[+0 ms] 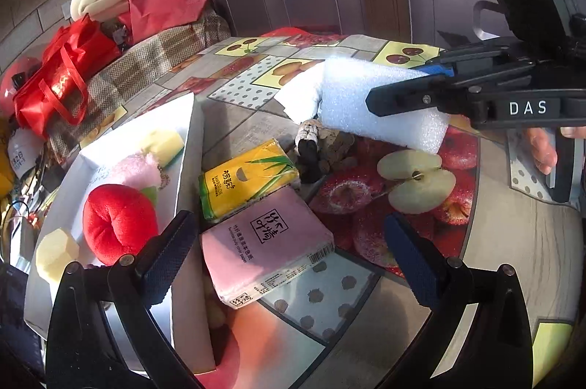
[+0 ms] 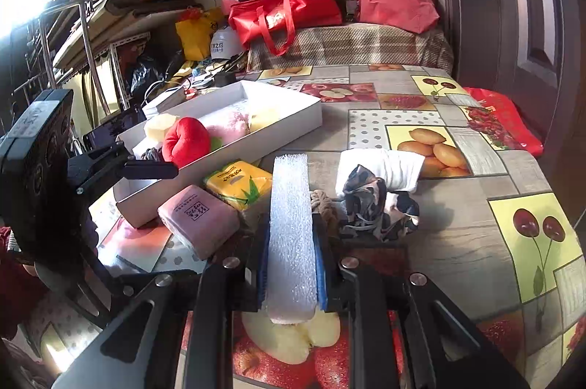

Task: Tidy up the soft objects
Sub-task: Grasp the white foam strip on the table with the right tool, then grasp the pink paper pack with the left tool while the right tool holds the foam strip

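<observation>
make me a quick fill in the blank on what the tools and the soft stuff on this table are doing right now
1. The right tool is shut on the white ____ block.
2. The red plush apple lies inside the white ____.
3. The pink tissue pack lies beside the ____ tissue pack on the fruit-print tablecloth.
4. The left tool is ____, holding nothing.

Missing words: foam; box; yellow; open

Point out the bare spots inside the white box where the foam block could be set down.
The white box is bare at its near end, beside the left gripper, and at its far corner past the yellow sponge. Its middle is crowded: red plush, pink plush, pale sponge. The right gripper holds the foam block.
</observation>
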A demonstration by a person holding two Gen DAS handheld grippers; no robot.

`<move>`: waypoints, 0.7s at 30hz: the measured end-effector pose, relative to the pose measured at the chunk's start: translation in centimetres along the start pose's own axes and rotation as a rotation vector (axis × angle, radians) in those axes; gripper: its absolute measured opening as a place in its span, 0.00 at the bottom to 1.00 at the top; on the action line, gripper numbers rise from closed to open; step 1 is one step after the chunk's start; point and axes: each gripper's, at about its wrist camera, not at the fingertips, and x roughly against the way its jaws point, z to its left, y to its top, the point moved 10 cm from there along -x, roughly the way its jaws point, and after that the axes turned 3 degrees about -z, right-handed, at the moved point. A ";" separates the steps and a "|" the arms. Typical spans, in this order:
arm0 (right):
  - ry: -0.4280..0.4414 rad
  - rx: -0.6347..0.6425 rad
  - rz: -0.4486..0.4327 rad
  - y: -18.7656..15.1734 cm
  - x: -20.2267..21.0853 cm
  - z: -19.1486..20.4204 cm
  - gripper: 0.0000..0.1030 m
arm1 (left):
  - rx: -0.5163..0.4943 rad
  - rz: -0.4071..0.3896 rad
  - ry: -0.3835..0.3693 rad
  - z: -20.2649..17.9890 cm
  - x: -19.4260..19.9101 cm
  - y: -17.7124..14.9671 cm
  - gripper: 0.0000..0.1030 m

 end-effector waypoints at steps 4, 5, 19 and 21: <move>-0.030 -0.065 -0.041 0.8 0.7 -1.5 0.19 | -0.031 0.069 -0.014 -0.9 -1.1 -1.0 0.99; -0.034 -0.049 -0.039 0.9 0.6 -1.3 0.19 | -0.011 0.093 -0.061 -1.5 -1.3 -1.3 0.99; -0.025 -0.045 -0.048 1.0 0.6 -1.4 0.19 | 0.069 0.039 -0.212 -3.2 0.5 0.4 0.99; -0.022 -0.038 -0.039 0.9 0.5 -1.1 0.19 | 0.065 0.073 -0.217 -2.6 -0.7 0.0 0.99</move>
